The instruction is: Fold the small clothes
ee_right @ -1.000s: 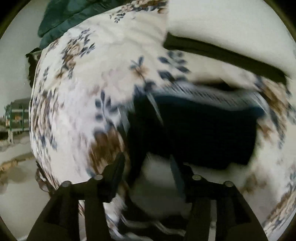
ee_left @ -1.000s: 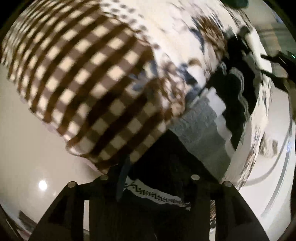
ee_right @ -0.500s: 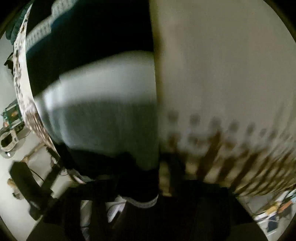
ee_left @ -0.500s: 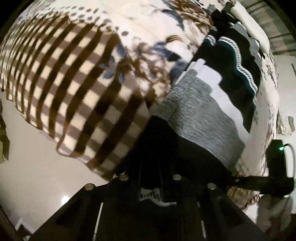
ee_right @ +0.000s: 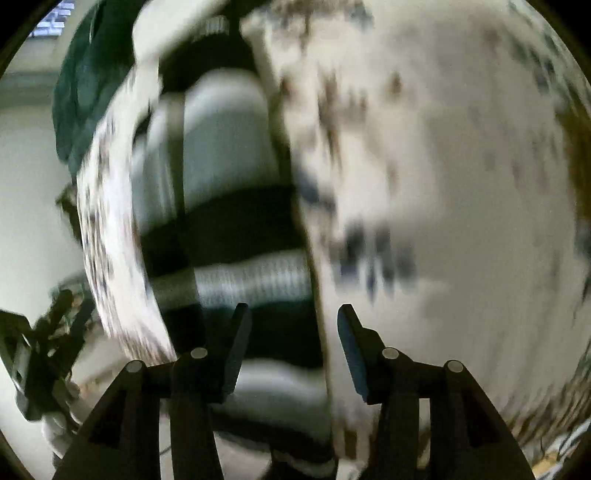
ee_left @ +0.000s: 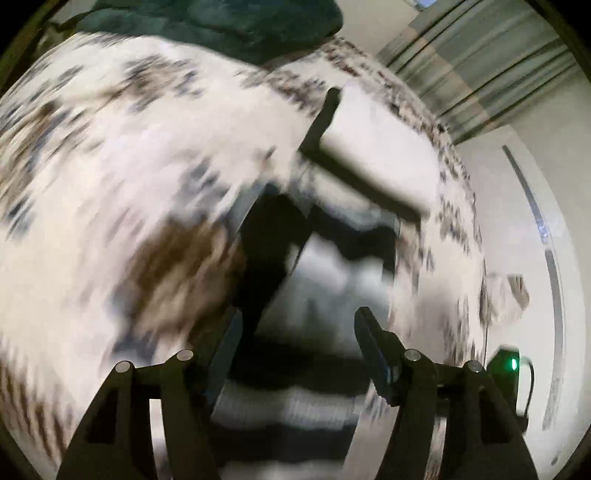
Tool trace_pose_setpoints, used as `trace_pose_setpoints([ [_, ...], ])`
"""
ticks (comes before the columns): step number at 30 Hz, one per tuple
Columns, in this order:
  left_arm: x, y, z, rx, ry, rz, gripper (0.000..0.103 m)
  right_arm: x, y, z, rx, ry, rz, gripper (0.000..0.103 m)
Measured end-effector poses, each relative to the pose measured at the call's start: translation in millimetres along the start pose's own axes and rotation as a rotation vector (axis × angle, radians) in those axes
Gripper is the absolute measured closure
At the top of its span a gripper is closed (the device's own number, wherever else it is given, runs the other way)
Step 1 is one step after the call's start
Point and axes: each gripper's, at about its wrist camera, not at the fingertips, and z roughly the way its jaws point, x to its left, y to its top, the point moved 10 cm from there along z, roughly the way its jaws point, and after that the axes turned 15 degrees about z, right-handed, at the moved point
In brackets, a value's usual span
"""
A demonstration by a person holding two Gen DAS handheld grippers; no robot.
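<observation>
A small garment with black, grey and white bands (ee_left: pixel 325 280) lies on a floral bedspread (ee_left: pixel 110 184). Both views are motion-blurred. My left gripper (ee_left: pixel 297 325) is open and empty, its fingers just above the garment's near end. In the right wrist view the same garment (ee_right: pixel 229 206) runs away from me along the bed's left edge. My right gripper (ee_right: pixel 291 325) is open and empty over the garment's right edge.
A dark green quilt (ee_left: pixel 229 22) lies at the bed's far end, also in the right wrist view (ee_right: pixel 85 88). A white folded piece with a dark border (ee_left: pixel 373 158) lies beyond the garment. The floor (ee_left: pixel 524 221) lies right of the bed.
Both grippers were shut on the garment's dark end half a second ago; both are now open and the garment lies on the bed. Both cameras have swung towards the bed's far end.
</observation>
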Motion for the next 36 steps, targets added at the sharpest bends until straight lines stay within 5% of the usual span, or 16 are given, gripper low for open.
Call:
trace_pose_setpoints([
  [2,5.6,37.9,51.3,0.036,-0.021,0.018,0.042,16.0,47.9,-1.8,-0.033,0.033,0.036,0.052],
  [6,19.2,62.7,138.2,0.168,-0.001,0.090,0.048,36.6,109.1,5.0,-0.071,0.073,0.119,0.052],
  [7,19.5,65.1,151.4,0.183,-0.012,0.118,0.091,41.0,118.4,9.1,-0.076,0.079,0.132,0.052],
  [8,21.5,64.7,155.8,0.197,0.000,0.134,0.100,45.3,130.3,13.3,-0.081,0.079,0.147,0.052],
  [13,39.0,91.6,111.4,0.025,-0.056,0.090,0.100,60.5,160.9,38.9,-0.075,0.079,0.154,0.052],
  [18,77.0,87.8,117.9,0.048,-0.052,0.009,0.100,81.5,163.7,70.5,-0.054,0.111,0.147,0.052],
  [19,86.0,86.4,125.1,0.067,-0.057,-0.013,0.100,86.2,164.3,76.9,-0.049,0.108,0.137,0.057],
  [20,87.5,86.5,129.7,0.077,-0.066,-0.022,0.100,89.9,167.1,79.7,-0.058,0.096,0.119,0.084],
  [21,87.9,87.1,133.7,0.086,-0.076,-0.024,0.100,88.7,168.7,79.3,-0.070,0.065,0.103,0.089],
  [25,77.1,87.7,133.9,0.086,-0.097,0.020,0.100,108.0,183.8,61.0,-0.171,0.022,0.008,0.088],
  [27,72.5,87.9,135.6,0.091,-0.114,0.039,0.100,129.2,186.1,65.5,-0.101,0.098,-0.031,0.085],
  [30,75.8,88.8,146.3,0.120,-0.125,0.033,0.097,147.3,203.2,92.6,-0.060,0.028,-0.073,0.084],
  [33,82.7,89.5,151.4,0.152,-0.151,-0.013,0.095,150.4,234.1,112.8,-0.097,-0.018,-0.011,0.085],
  [36,82.7,94.0,145.1,0.140,-0.167,-0.026,0.087,162.9,253.8,96.3,-0.130,0.091,0.083,0.084],
])
